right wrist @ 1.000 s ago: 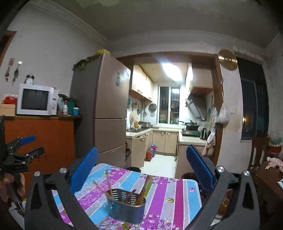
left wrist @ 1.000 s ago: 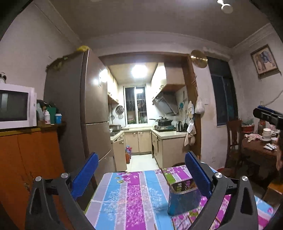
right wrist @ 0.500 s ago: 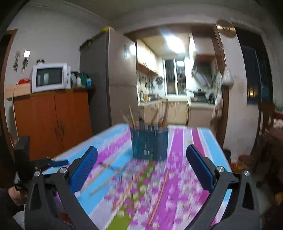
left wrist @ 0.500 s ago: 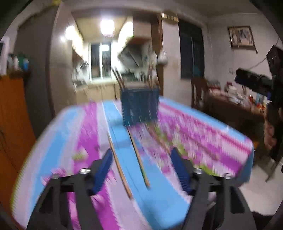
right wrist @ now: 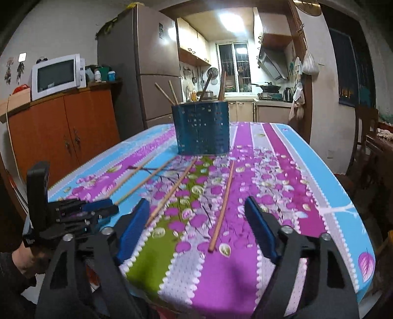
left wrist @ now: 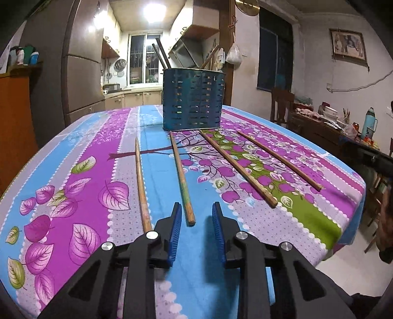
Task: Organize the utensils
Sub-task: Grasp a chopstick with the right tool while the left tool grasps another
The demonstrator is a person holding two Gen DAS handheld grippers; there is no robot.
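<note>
Ahead of you, at the upper centre, a bright ceiling light [right wrist: 232, 18] glares over a narrow kitchen ending in a barred window [right wrist: 234, 66]. To its left you have a tall brown fridge [right wrist: 137, 68] and, further left, an orange cabinet [right wrist: 61, 130] carrying a white microwave [right wrist: 57, 76]. At the right, you see a dark window [left wrist: 275, 66], a framed picture [left wrist: 347, 46] on the pale wall, and a cluttered wooden side table [left wrist: 324, 130].
</note>
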